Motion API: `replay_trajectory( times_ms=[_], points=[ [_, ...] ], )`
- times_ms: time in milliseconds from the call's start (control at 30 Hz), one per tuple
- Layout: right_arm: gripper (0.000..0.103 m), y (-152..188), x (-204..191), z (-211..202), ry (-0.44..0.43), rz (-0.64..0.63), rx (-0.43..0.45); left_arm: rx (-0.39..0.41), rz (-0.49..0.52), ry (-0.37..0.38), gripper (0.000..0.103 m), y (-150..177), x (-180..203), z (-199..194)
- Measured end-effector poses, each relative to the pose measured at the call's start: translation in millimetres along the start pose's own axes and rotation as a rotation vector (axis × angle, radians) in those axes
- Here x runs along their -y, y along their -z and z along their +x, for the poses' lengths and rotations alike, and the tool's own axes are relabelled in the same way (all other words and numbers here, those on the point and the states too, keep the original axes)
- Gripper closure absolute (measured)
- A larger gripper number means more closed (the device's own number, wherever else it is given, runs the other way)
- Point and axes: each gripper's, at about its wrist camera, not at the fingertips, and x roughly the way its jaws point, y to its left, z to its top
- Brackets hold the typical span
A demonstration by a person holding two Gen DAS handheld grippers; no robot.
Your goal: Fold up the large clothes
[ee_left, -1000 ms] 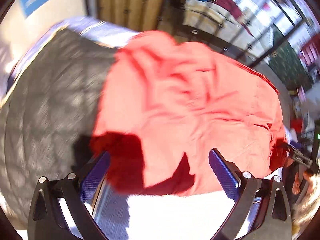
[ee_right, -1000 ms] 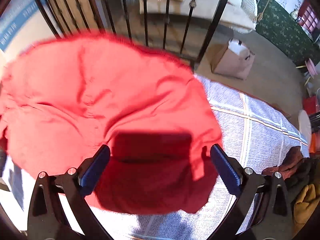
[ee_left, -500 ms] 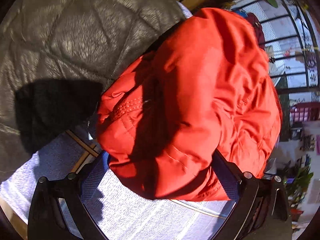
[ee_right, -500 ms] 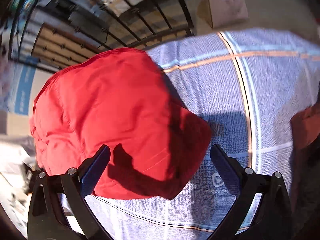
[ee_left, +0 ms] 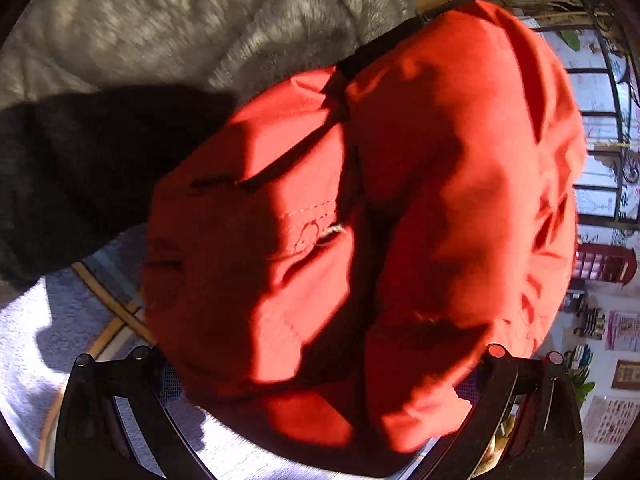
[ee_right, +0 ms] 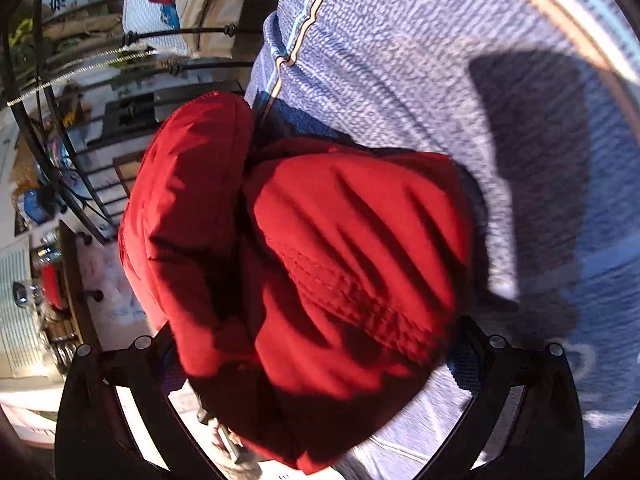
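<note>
A large red garment (ee_left: 400,208) lies bunched and folded over itself on a blue-white checked bed sheet (ee_left: 48,320). In the left wrist view it fills the middle, and its near edge lies between the wide-spread fingers of my left gripper (ee_left: 320,380), hiding the blue pads. In the right wrist view the same red garment (ee_right: 320,260) lies between the spread fingers of my right gripper (ee_right: 320,364), its hem with stitching facing me. Both grippers stand open around the cloth without pinching it.
A grey quilted blanket (ee_left: 160,32) lies on the bed beyond the garment on the left. A black iron railing (ee_right: 80,80) runs along the bed's far edge, with room clutter behind. The checked sheet (ee_right: 480,80) stretches to the right.
Both grippers have swung round and moved in close to the garment. The garment has gone from spread flat to bunched and doubled over, and now fills the space between both pairs of fingers.
</note>
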Motion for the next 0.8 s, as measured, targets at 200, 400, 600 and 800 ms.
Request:
replay_trajectory(
  times_ms=[200,400,600,800],
  points=[
    [0.004,-7,-14,19,0.056,0.029,0.033,0.021,-0.016,-0.009,0.005,-2,0,3],
    [0.041,-4,-42,13,0.108,-0.045,0.060,0.058,0.056,-0.010,0.043,7,10,-18],
    [0.062,24,-122,-10,0.240,-0.284,0.104,0.073,0.155,-0.020,0.070,28,26,-53],
    [0.068,45,-217,-63,0.219,-0.507,0.210,0.071,0.253,0.066,0.075,49,71,-87]
  ],
)
